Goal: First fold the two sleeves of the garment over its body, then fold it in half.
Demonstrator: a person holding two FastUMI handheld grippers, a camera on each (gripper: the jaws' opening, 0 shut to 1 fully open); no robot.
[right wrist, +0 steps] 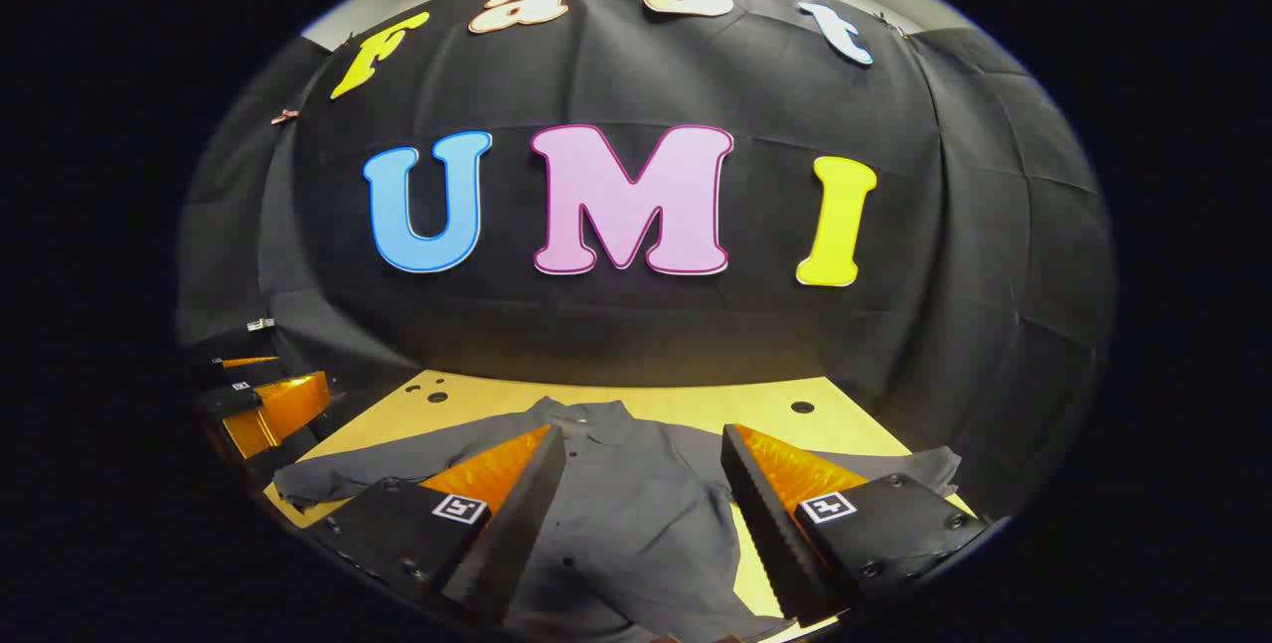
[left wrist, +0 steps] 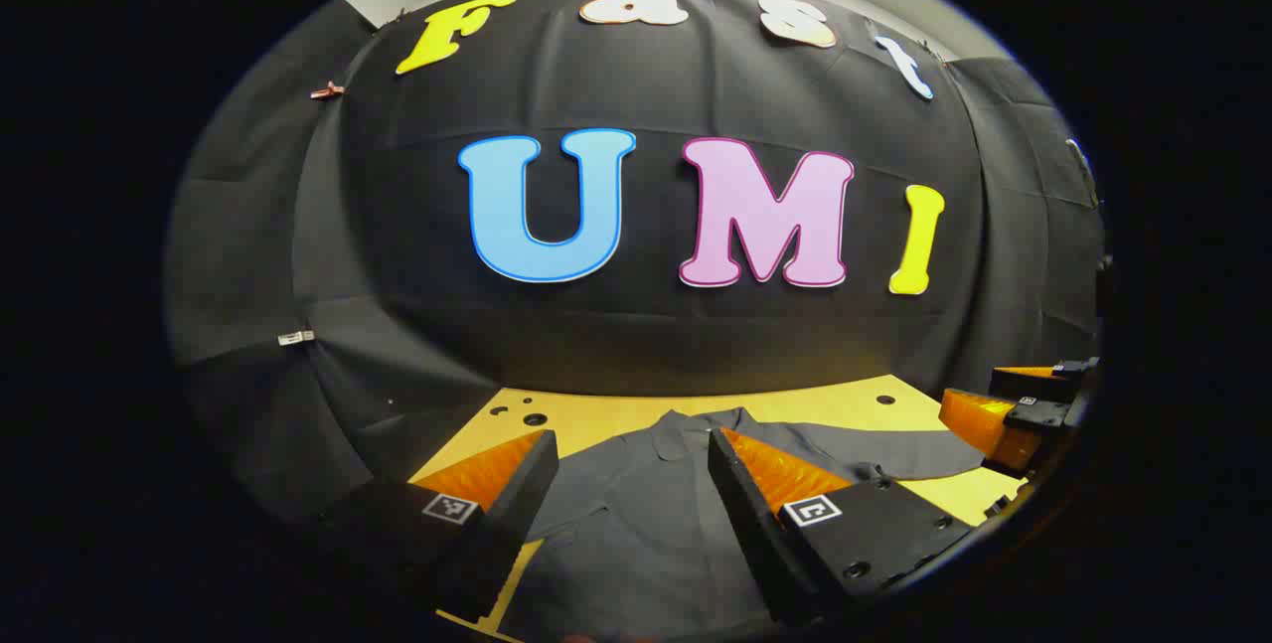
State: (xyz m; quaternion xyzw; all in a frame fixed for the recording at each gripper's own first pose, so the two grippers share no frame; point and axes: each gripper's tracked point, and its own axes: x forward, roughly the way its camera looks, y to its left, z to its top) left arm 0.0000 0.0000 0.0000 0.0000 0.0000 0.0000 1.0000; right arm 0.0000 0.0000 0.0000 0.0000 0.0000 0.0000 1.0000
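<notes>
A dark grey collared shirt (right wrist: 616,514) lies flat on the yellow table (right wrist: 696,402), collar toward the back wall, both short sleeves spread out to the sides. In the right gripper view its left sleeve (right wrist: 338,474) and right sleeve (right wrist: 919,469) reach outward. My right gripper (right wrist: 641,464) hovers open above the shirt's chest. My left gripper (left wrist: 631,459) is open too, above the same shirt (left wrist: 636,524) near the collar (left wrist: 696,419). Each view also catches the other gripper at its edge: the right one (left wrist: 1004,414) and the left one (right wrist: 258,404).
The yellow table (left wrist: 855,404) has a few small holes near its back edge (left wrist: 884,400). Black cloth walls close the booth behind and on both sides. Bare tabletop shows behind the collar.
</notes>
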